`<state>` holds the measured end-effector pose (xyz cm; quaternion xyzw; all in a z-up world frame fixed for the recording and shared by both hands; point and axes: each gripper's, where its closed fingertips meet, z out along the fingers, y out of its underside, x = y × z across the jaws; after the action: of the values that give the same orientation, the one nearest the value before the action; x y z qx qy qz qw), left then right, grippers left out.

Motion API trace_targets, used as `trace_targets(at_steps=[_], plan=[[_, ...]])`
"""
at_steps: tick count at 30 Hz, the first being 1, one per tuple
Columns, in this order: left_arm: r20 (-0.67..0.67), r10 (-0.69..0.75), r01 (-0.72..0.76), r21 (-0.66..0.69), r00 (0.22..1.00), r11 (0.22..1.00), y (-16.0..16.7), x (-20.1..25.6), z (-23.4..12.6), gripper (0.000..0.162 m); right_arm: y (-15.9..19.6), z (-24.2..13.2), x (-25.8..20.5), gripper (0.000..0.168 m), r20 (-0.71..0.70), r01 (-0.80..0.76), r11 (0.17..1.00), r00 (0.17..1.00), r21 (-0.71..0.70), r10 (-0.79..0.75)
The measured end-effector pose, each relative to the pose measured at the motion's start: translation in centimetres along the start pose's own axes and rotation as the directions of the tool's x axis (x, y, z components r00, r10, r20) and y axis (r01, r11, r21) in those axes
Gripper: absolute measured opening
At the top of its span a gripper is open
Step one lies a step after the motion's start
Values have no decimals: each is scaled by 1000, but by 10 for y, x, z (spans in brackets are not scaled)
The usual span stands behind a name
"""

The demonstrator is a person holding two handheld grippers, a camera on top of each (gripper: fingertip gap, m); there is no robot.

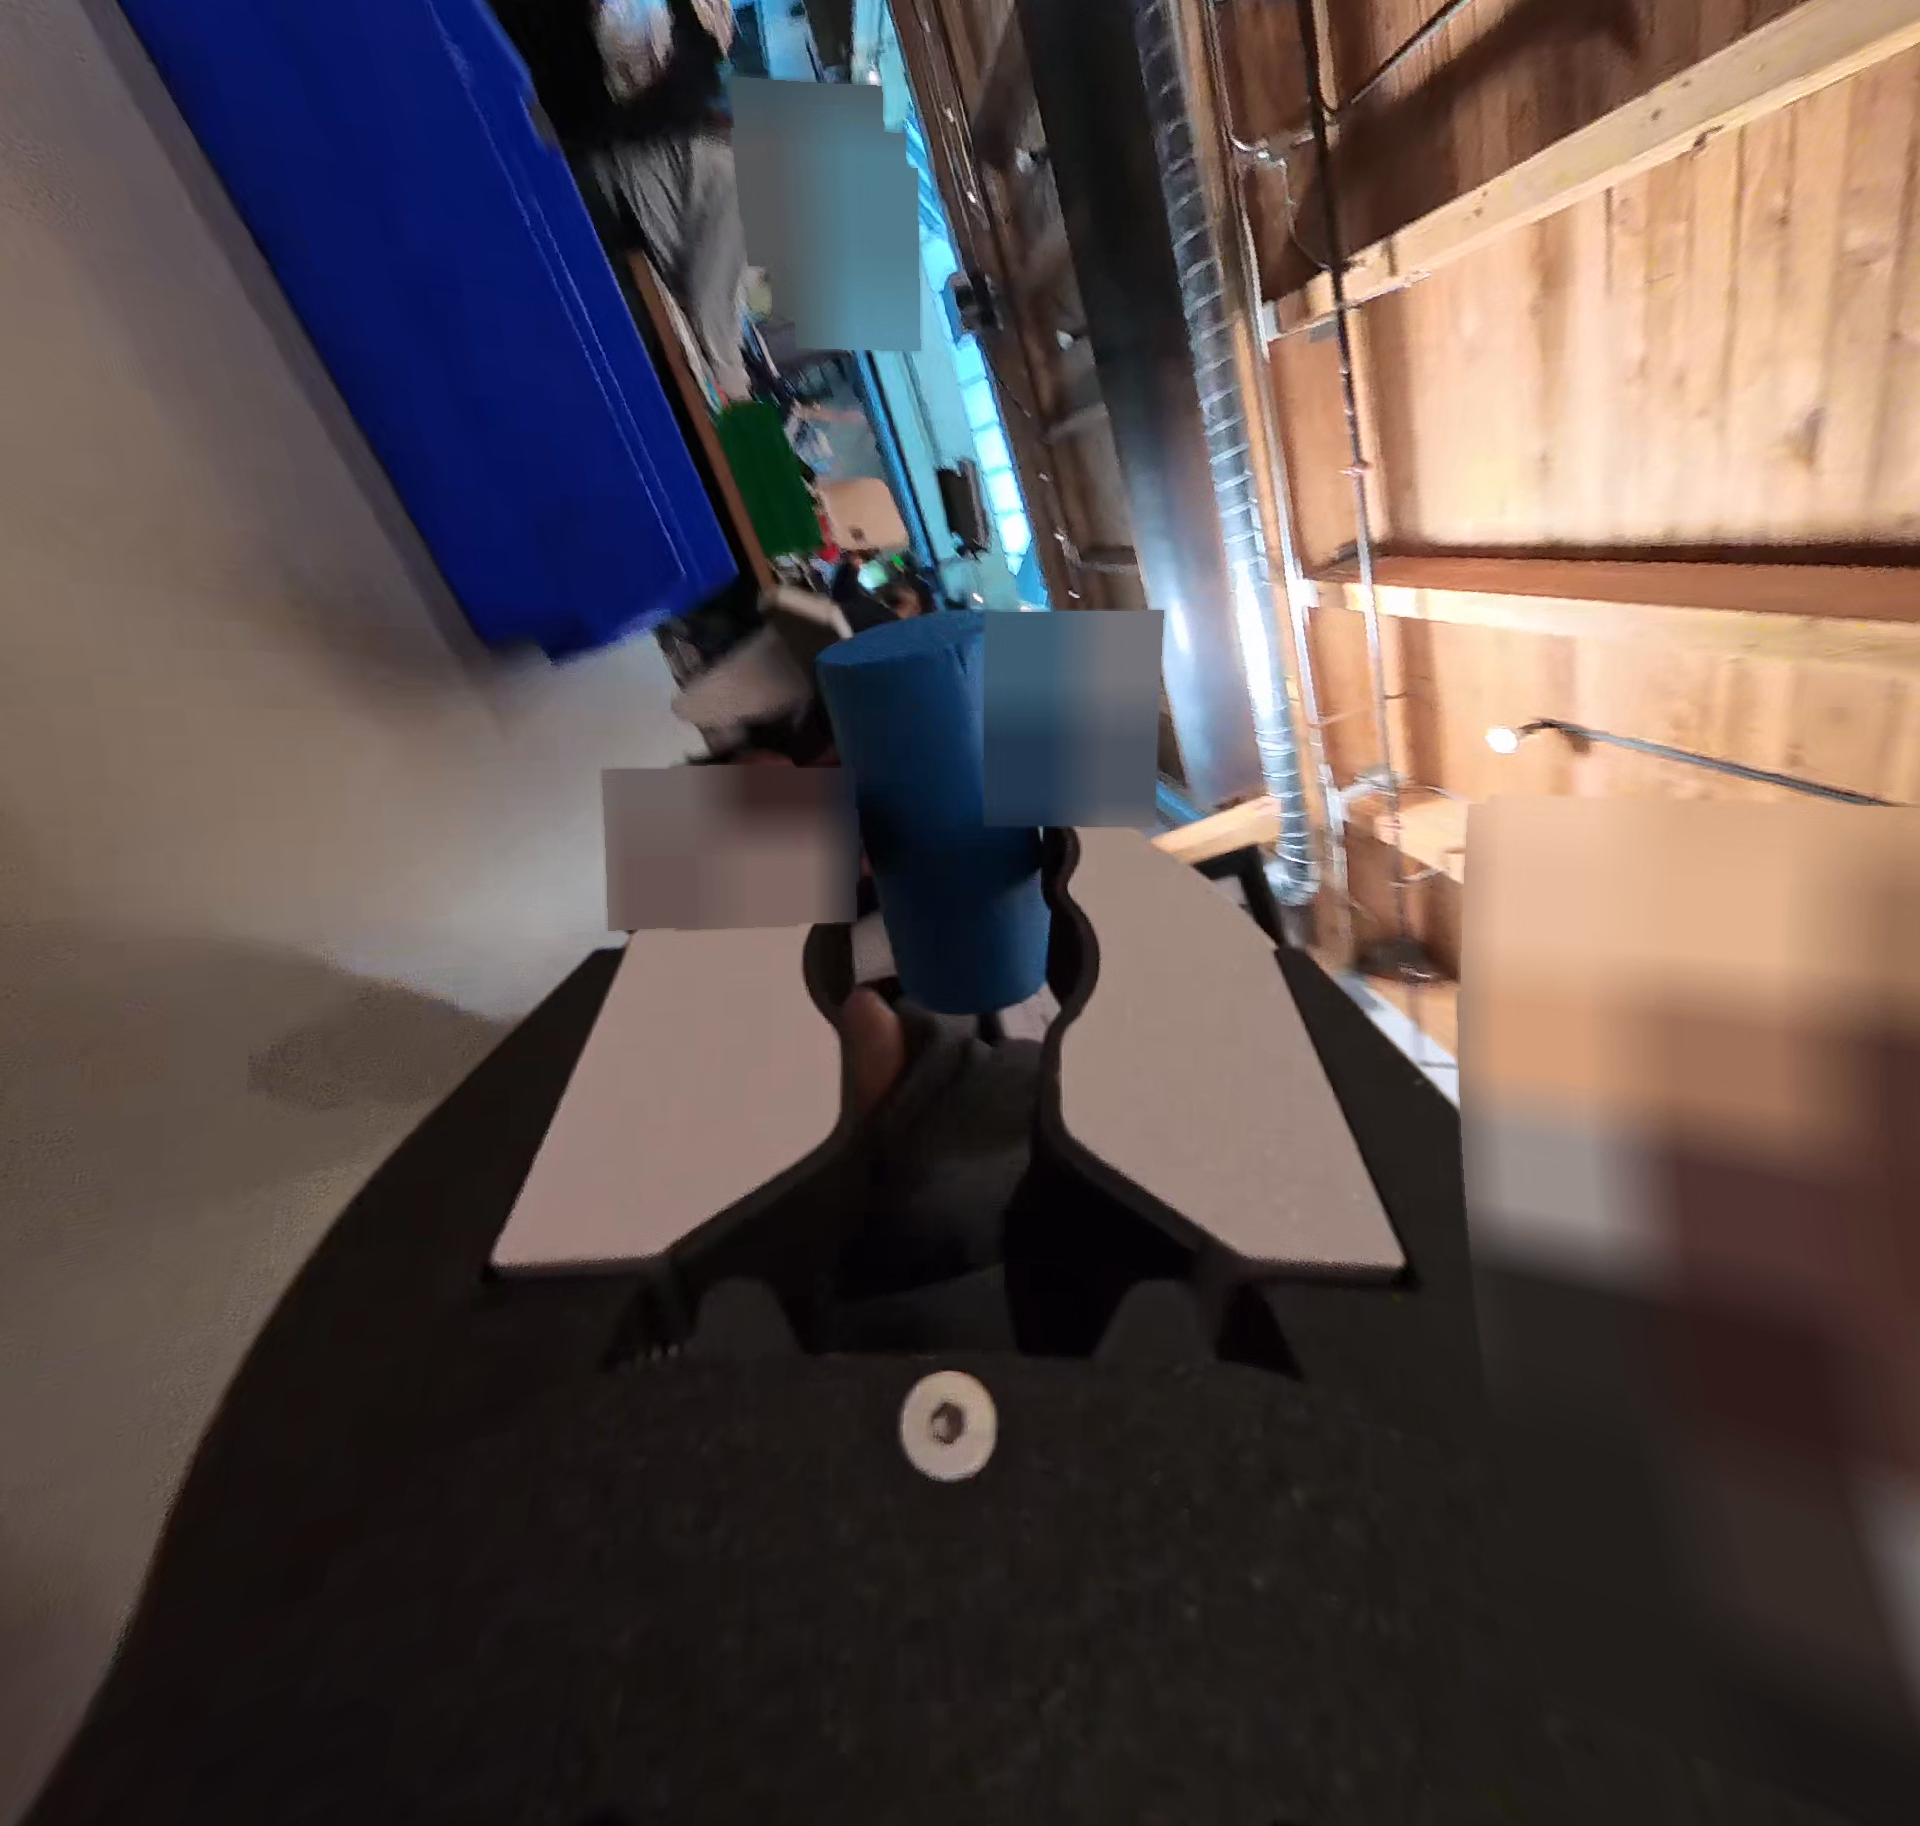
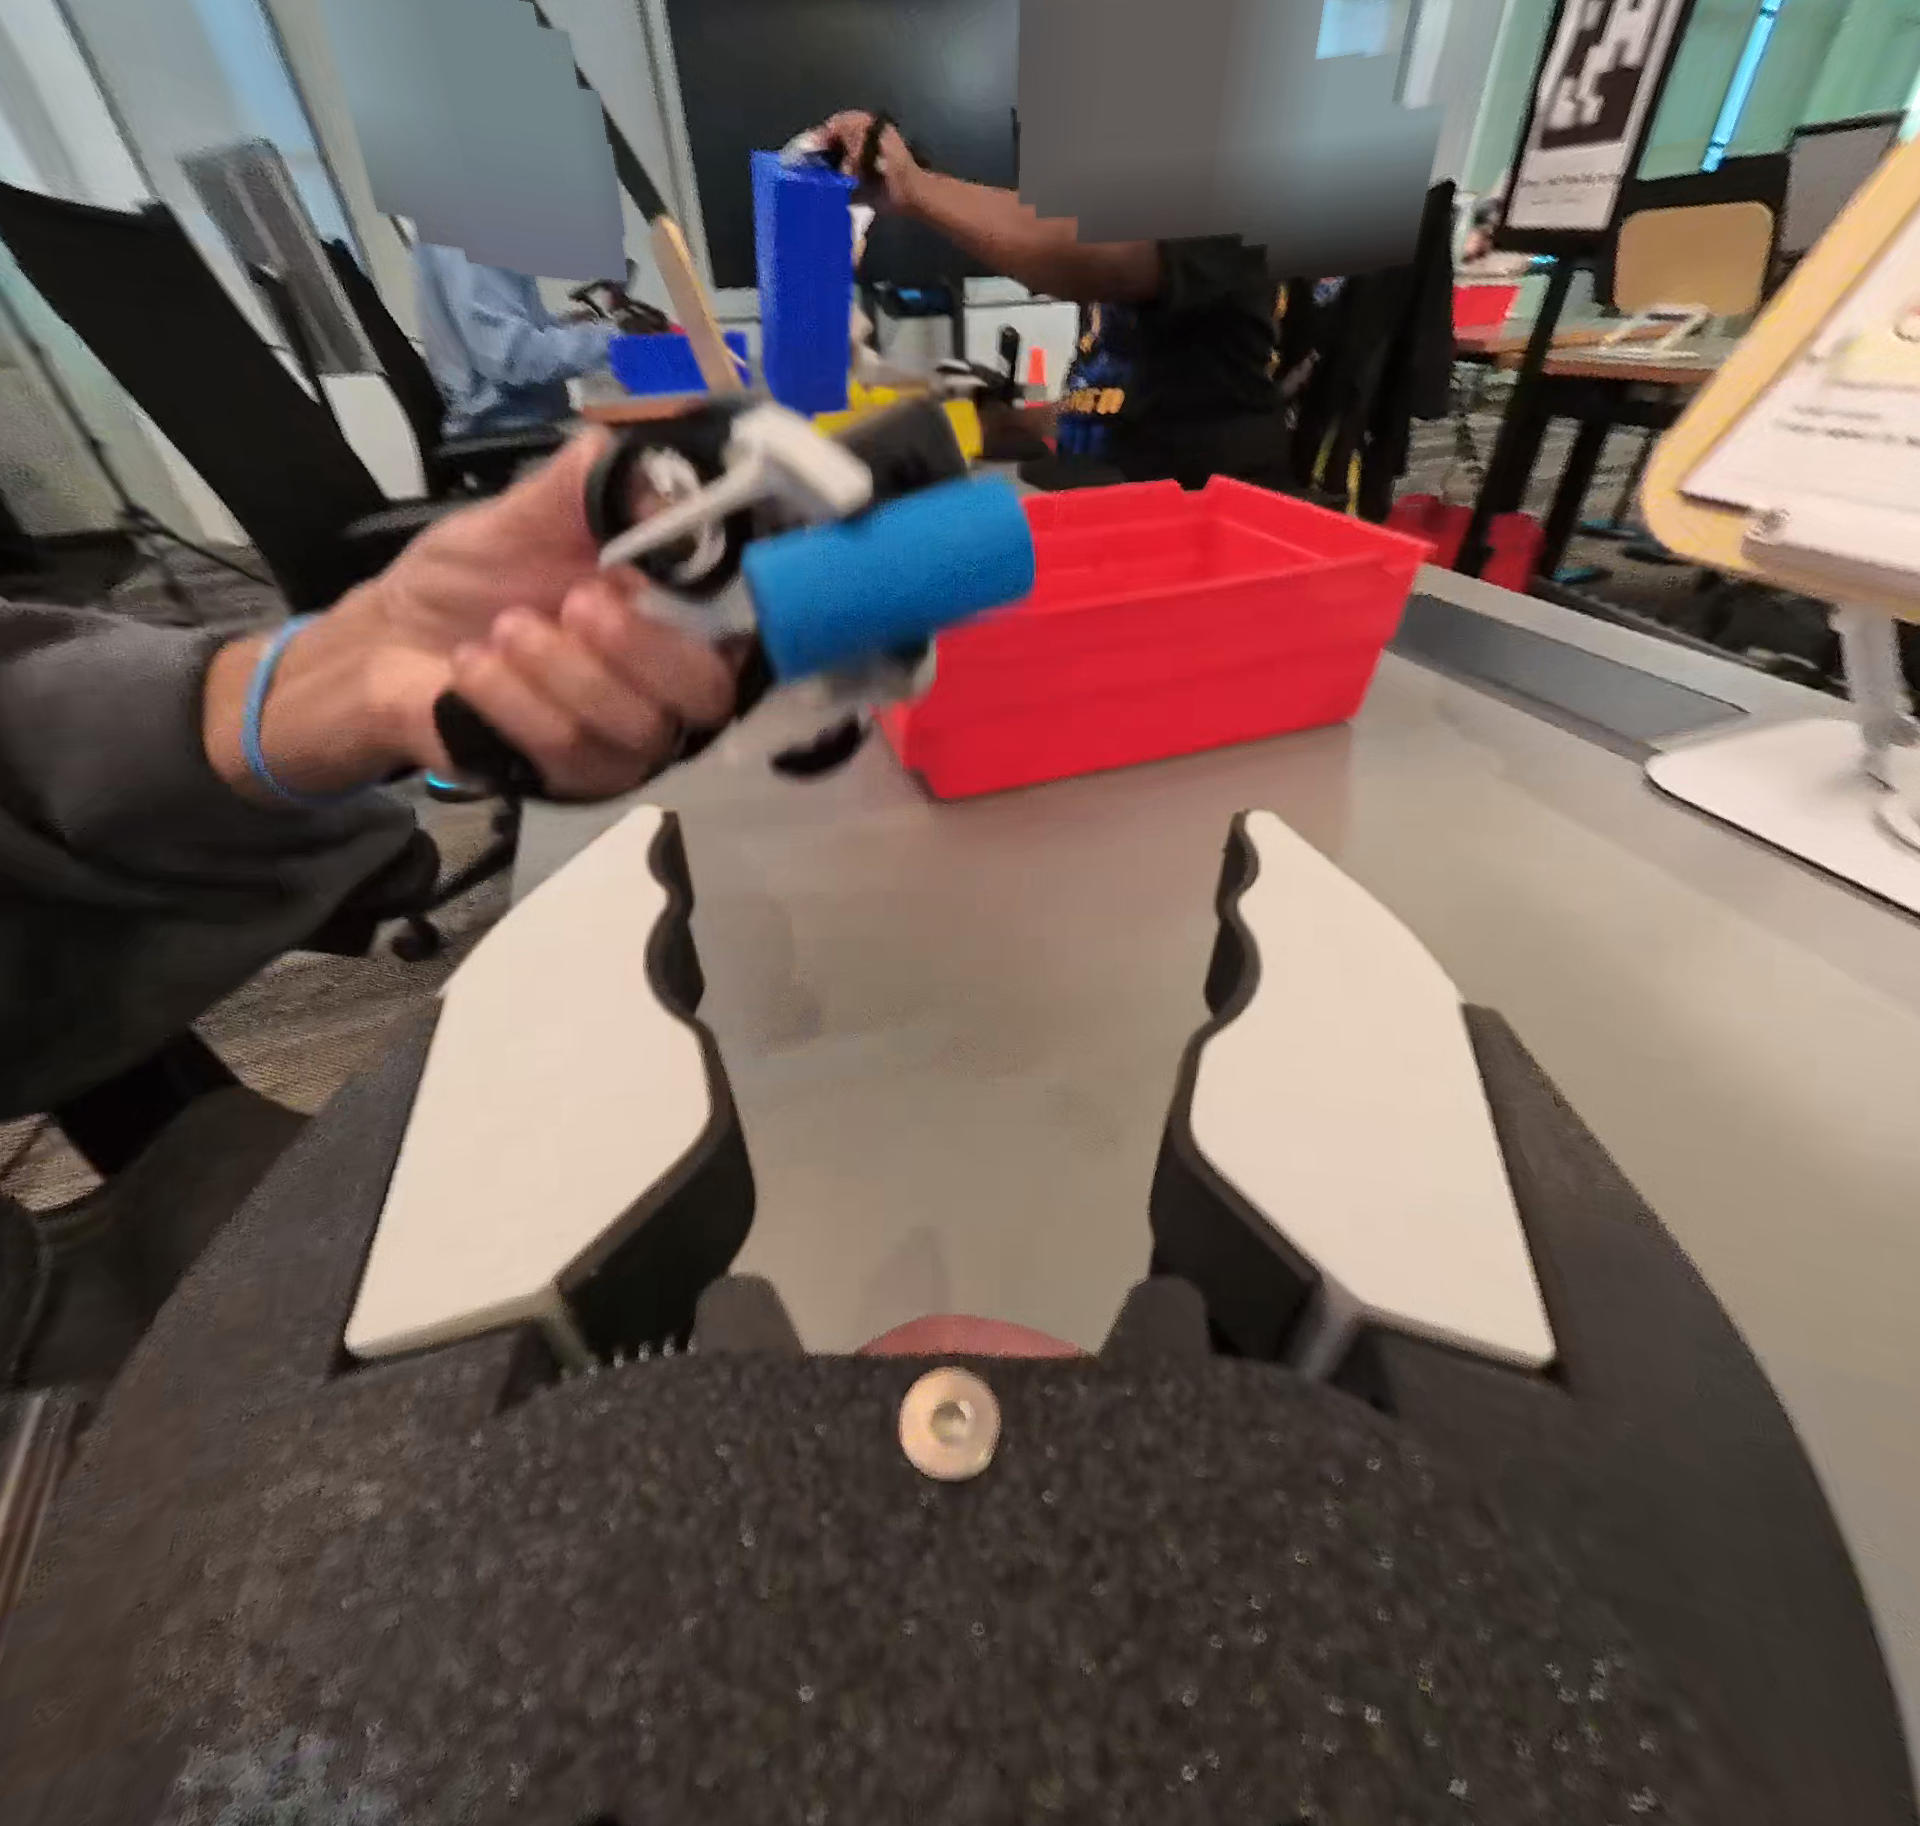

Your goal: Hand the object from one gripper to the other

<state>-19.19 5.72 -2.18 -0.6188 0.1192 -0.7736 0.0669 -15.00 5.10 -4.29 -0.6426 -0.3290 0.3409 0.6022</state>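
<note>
Left wrist view: left gripper [image 1: 951,929] is clamping one blue foam cylinder [image 1: 930,820], tilted.

Right wrist view: right gripper [image 2: 956,877] is hanging spread and empty over the grey table [image 2: 1455,903]; the cylinder [image 2: 888,576] is being presented above one red bin [image 2: 1174,633]. Pre-handover; next, the right jaws need to straddle the cylinder's free end.

Blue cylinder [image 2: 888,579]; red bin [image 2: 1164,633]; grey table [image 2: 987,945]; right gripper [image 2: 951,935] white-faced, seemingly black-edged.

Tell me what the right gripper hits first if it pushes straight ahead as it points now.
Probably the grey table: the open right gripper aims slightly down at bare tabletop. The red bin lies beyond; the blue cylinder seems above that line.
</note>
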Motion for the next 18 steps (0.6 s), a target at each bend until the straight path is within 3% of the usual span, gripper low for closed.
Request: trace_targets(at_steps=[5,8,10,11,14,18], plan=[[-43,-113,108,-96,993,989,31,-13,27,33,-2,19,-15,97,58,86,996,995,1,-86],[-25,-94,90,-125,995,988,36,-16,36,33,4,22,-17,96,52,86,996,995,-16,-85],[-28,-121,117,-115,992,986,37,-18,39,32,8,20,-21,73,76,64,997,995,-38,-61],[-34,-135,130,-119,990,984,38,-18,39,32,10,19,-20,73,70,54,997,996,-59,-50],[-35,-139,134,-119,990,984,41,-21,28,35,9,15,-24,73,60,81,996,995,-46,-78],[90,-25,34,-108,996,994,50,-46,-12,41,3,-13,-7,73,-33,92,993,995,-73,-95]])
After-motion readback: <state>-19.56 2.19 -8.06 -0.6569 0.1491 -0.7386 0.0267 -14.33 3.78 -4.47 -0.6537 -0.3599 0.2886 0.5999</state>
